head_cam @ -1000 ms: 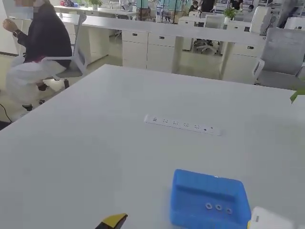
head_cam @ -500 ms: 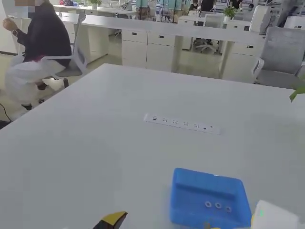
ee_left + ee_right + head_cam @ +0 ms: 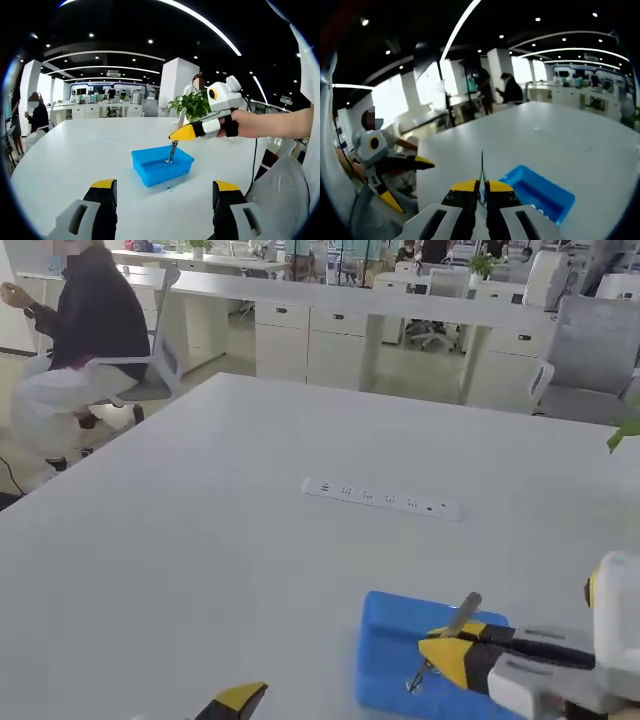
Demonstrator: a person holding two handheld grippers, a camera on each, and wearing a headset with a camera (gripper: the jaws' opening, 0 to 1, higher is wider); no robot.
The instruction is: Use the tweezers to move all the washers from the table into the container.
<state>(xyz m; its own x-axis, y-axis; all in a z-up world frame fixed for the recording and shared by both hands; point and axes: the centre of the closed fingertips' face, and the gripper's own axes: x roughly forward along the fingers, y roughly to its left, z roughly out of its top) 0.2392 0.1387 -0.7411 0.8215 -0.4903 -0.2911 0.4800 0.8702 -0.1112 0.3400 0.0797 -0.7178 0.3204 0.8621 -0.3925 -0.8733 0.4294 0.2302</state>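
The blue container point(image 3: 390, 625) sits near the table's front edge. My right gripper point(image 3: 442, 653) reaches over it from the right, shut on the tweezers point(image 3: 463, 611). Their tips point down into the container point(image 3: 155, 167). In the left gripper view the right gripper point(image 3: 192, 132) holds the tweezers point(image 3: 172, 149) tip-down in the tray, and a small washer point(image 3: 169, 189) lies on the table just in front of it. My left gripper point(image 3: 165, 189) is open and holds nothing; its yellow tip point(image 3: 240, 701) shows at the bottom edge. The right gripper view shows the tweezers point(image 3: 481, 167) between shut jaws.
A white power strip point(image 3: 382, 500) lies mid-table beyond the container. A person sits on a chair point(image 3: 130, 380) off the table's far left corner. Desks and an office chair point(image 3: 590, 360) stand behind the table. A green plant point(image 3: 192, 105) stands at the right.
My right gripper has come in from the lower right with the tweezers and now hangs over the container, covering the washers seen inside it earlier. The left gripper's tip has stayed put.
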